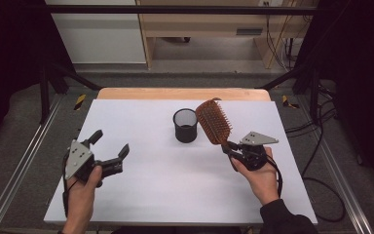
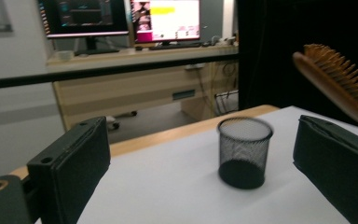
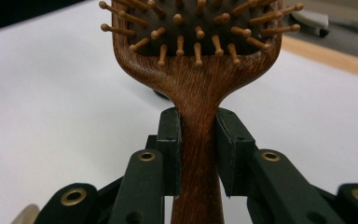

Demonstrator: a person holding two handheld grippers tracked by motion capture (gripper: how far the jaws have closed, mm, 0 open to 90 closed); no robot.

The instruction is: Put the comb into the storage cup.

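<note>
Two grippers work above the white table (image 1: 141,195): the right gripper (image 1: 230,147) clamps the wooden hairbrush (image 1: 214,121) handle, head at the mesh cup's (image 1: 185,125) three o'clock, while the left gripper (image 1: 111,147), at eight o'clock, gapes empty.

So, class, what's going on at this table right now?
A person holds a gripper in each hand. The right gripper is clamped on the handle of a wooden hairbrush, holding it up off the white table, its head beside a black mesh cup. The left gripper hangs open and empty, pointing towards the cup.
</note>
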